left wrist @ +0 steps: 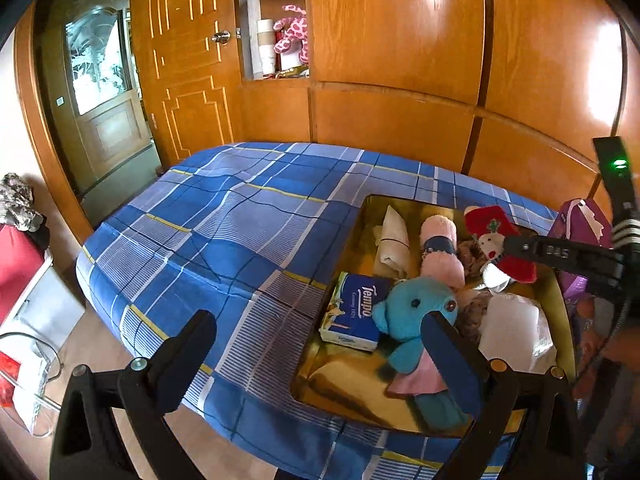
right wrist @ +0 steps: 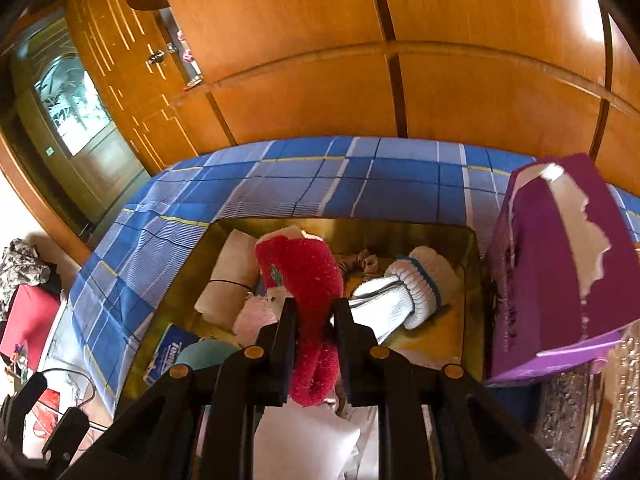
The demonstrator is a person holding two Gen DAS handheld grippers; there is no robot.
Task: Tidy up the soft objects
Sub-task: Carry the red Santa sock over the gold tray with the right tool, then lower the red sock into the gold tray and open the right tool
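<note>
Right gripper [right wrist: 314, 320]: black angular jaws clamped nearly together on a red fuzzy Christmas sock [right wrist: 308, 280], the pile squeezed between the pads. The sock's long axis runs from near to far along the line of the fingers; its folded lower part hangs below the jaws, and its far end, with a white trim and a small embroidered figure, rises over the tray. In the left wrist view the same sock [left wrist: 496, 236] hangs from the right gripper above the far right of the tray.

Left gripper [left wrist: 320, 348]: jaws spread wide with nothing between them, the right finger standing in front of a turquoise plush elephant [left wrist: 412, 320] in a pink skirt, which lies with its head toward the far side and its legs toward the near side.

Tray [right wrist: 476, 248]: a shallow, glossy, gold-coloured rectangle with rounded corners, resting on the bed [left wrist: 240, 220], whose sheet is a blue, white and yellow plaid. Contents, left to right: a blue Tempo tissue pack [left wrist: 356, 312], flat and boxy; a cream cloth roll [left wrist: 394, 240] bound by a thin dark band; a pink fleecy roll [left wrist: 440, 248] with a dark blue band; and white ribbed socks [right wrist: 416, 284] with a teal stripe, rolled, long axis slanting from near left to far right.

Just right of the tray stands a purple cardboard tissue box [right wrist: 560, 264] with a jagged torn opening. Behind the bed is glossy orange-brown wood panelling [left wrist: 400, 40].
</note>
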